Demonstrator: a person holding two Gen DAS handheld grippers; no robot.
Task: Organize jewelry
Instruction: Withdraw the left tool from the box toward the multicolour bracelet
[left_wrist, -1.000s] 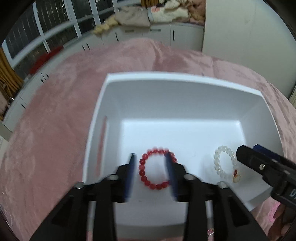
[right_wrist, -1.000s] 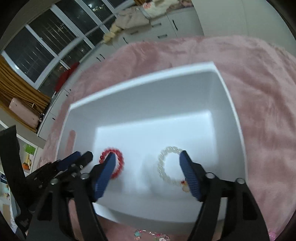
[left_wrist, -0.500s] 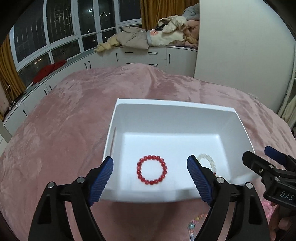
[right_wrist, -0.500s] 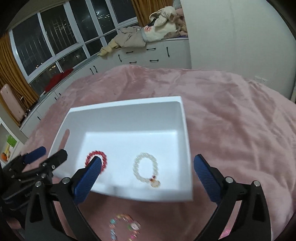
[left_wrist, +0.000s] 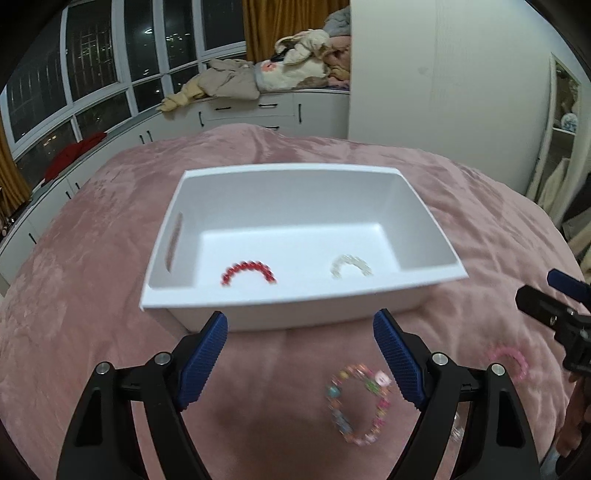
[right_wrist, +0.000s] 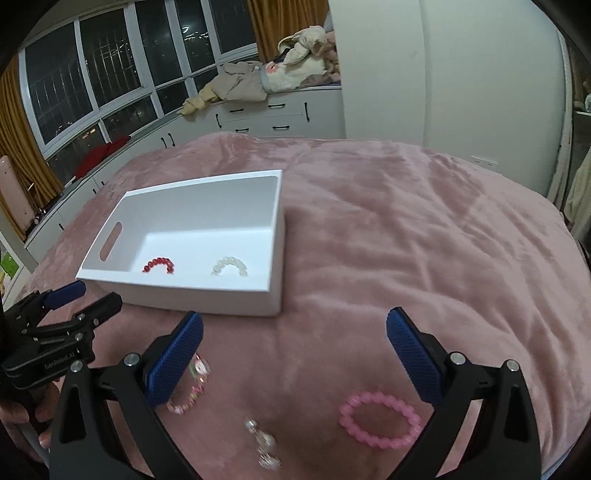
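A white bin (left_wrist: 236, 314) (right_wrist: 207, 295) sits on a pink blanket and holds a red bead bracelet (left_wrist: 248, 271) (right_wrist: 159, 264) and a white bead bracelet (left_wrist: 351, 264) (right_wrist: 229, 265). On the blanket in front of it lie a multicolour bracelet (left_wrist: 360, 402) (right_wrist: 190, 391), a pink bead bracelet (left_wrist: 508, 360) (right_wrist: 380, 415) and a clear crystal piece (right_wrist: 263, 445). My left gripper (left_wrist: 301, 356) is open and empty, above the multicolour bracelet. My right gripper (right_wrist: 295, 354) is open and empty, above the pink bracelet.
The pink blanket (right_wrist: 406, 229) covers a bed that spreads to the right of the bin. White cabinets (left_wrist: 258, 110) with piled clothes stand under dark windows behind. A white wardrobe (left_wrist: 443, 92) stands at the back right.
Both grippers have pulled back out of the bin and toward me. The left gripper opened and left the red bracelet in the bin. Loose bracelets on the blanket came into view.
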